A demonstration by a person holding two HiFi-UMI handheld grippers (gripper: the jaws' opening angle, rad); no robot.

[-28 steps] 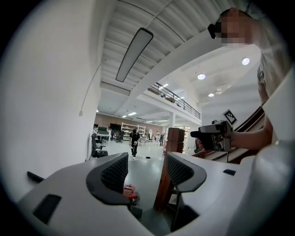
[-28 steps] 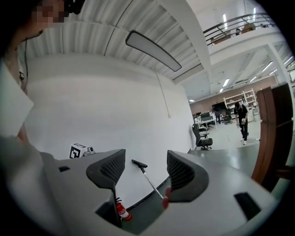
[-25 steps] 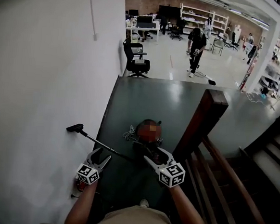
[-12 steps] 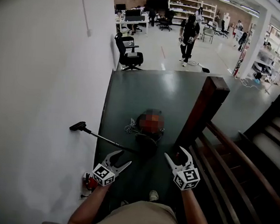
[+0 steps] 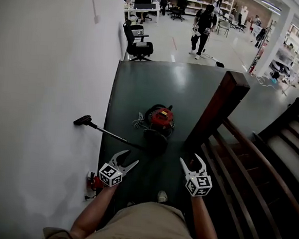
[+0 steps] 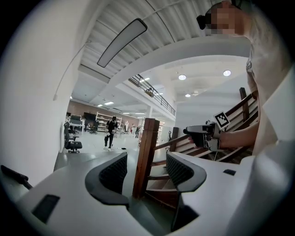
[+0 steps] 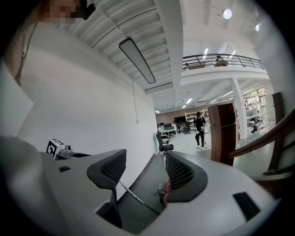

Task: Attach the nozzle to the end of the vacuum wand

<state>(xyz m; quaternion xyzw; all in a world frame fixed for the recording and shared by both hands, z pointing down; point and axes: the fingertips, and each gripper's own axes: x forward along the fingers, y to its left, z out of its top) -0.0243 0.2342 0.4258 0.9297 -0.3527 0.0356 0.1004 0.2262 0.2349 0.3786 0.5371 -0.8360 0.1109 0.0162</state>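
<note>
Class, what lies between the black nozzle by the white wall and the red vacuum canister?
A thin metal wand lies there, slanting across the dark floor from the black nozzle toward the round red vacuum canister. The head view shows it best.

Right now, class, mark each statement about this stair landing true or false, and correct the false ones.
1. The left claw is shut on the thin metal vacuum wand. False: its jaws stand apart and hold nothing.
2. The round red vacuum cleaner sits on the dark green floor. True.
3. The black nozzle lies beside the white wall. True.
4. The right claw grips the brown wooden post. False: it is open, empty and apart from the post.
</note>
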